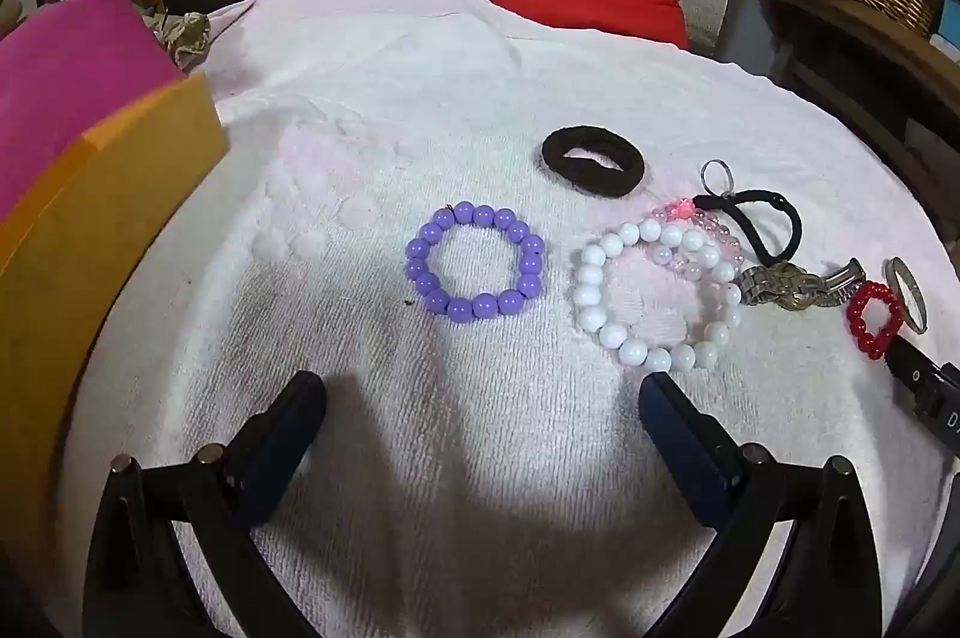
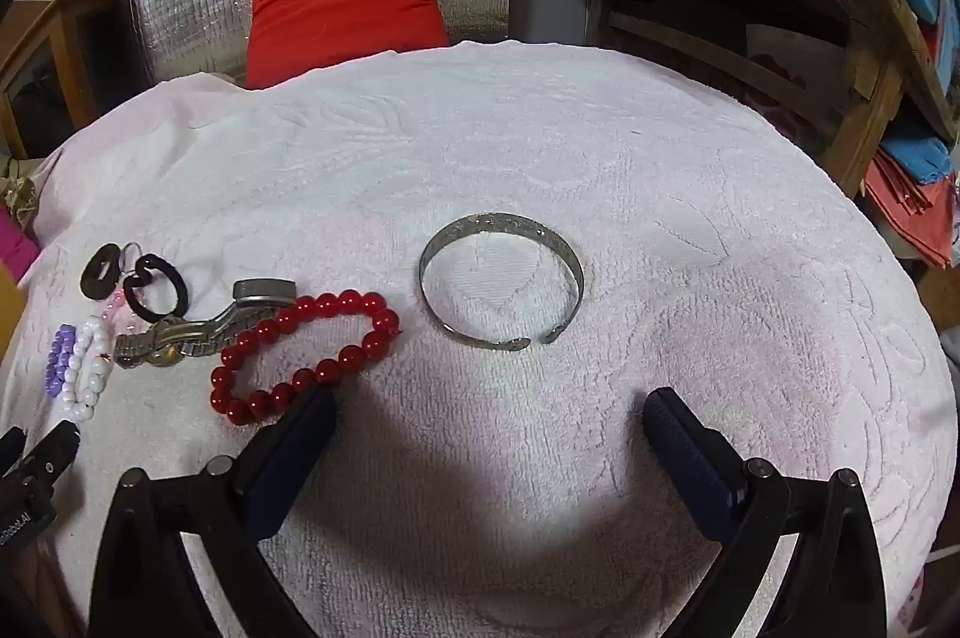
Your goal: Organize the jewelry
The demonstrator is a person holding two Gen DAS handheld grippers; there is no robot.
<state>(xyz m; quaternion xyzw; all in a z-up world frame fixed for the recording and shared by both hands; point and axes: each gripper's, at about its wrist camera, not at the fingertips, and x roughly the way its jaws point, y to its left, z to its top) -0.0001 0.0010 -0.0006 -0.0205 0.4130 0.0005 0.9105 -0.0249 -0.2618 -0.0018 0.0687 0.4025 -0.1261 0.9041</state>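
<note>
Lying on a pale towel [image 1: 372, 110], the jewelry runs in a loose row. At the far left edge sits an orange box [image 1: 90, 230] with a pink cushion [image 1: 66, 68] behind it. Next comes the purple bead bracelet [image 1: 474, 270], alone on the cloth, ahead of the left gripper [image 1: 480, 398], whose jaws stand wide with nothing between them. Just right of it the white bead bracelet [image 1: 654, 302] overlaps a clear pink bead strand [image 1: 714, 230]; its near edge lies just beside the gripper's right finger. Behind these rests a thick black hair tie [image 1: 593, 161], and further right a thinner black hair band [image 1: 762, 224] with a small metal ring [image 1: 717, 174]. A metal watch [image 2: 204, 332] follows, touching the red bead bracelet [image 2: 306, 356], whose near beads lie against the left finger of the right gripper [image 2: 489, 413]. That gripper too is spread wide and holds nothing. Ahead of it, apart from the rest, lies a silver cuff bangle [image 2: 501, 278]. A red cushion [image 2: 345, 2] stands behind the towel.
</note>
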